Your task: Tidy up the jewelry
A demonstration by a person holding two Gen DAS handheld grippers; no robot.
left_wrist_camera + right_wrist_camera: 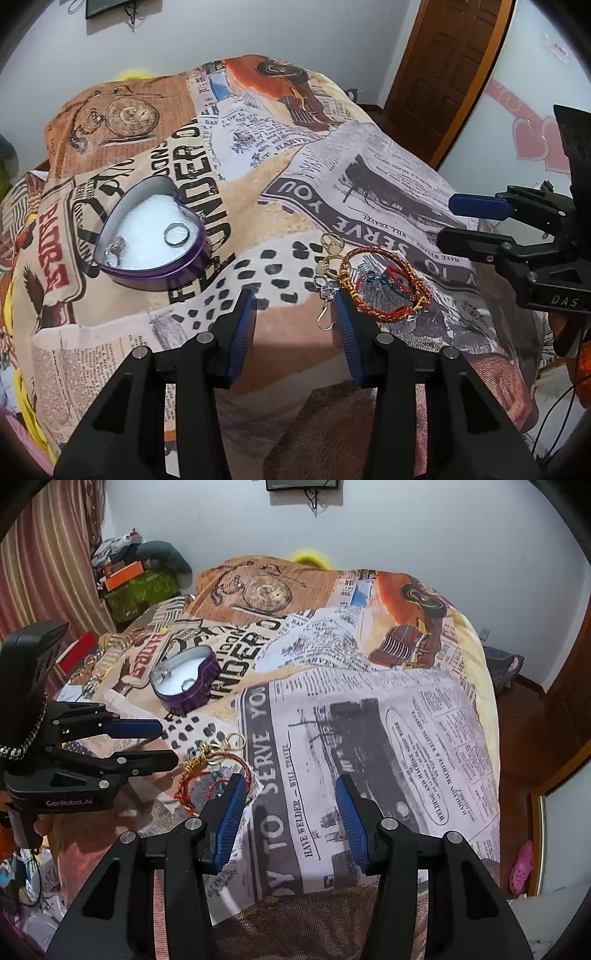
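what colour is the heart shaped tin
Purple heart-shaped metal tin with a white lining; clearest in the left wrist view.

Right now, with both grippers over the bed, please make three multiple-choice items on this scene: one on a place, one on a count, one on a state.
1. Where does the braided red-and-gold bracelet lie?
A. inside the tin
B. on the printed bedspread, outside the tin
C. between the right gripper's fingers

2. How many rings lie in the purple heart-shaped tin?
A. none
B. two
C. five

3. How do the jaws of the left gripper stand?
A. open and empty
B. shut on the gold keychain clasp
C. shut on the tin's rim

Answers:
1 B: the bracelet rests on the cloth to the right of the tin, beside the gold keychain clasp.
2 B: a plain band and a stone-set ring lie on the white padding.
3 A: a wide gap shows between the blue pads, with only cloth behind it.
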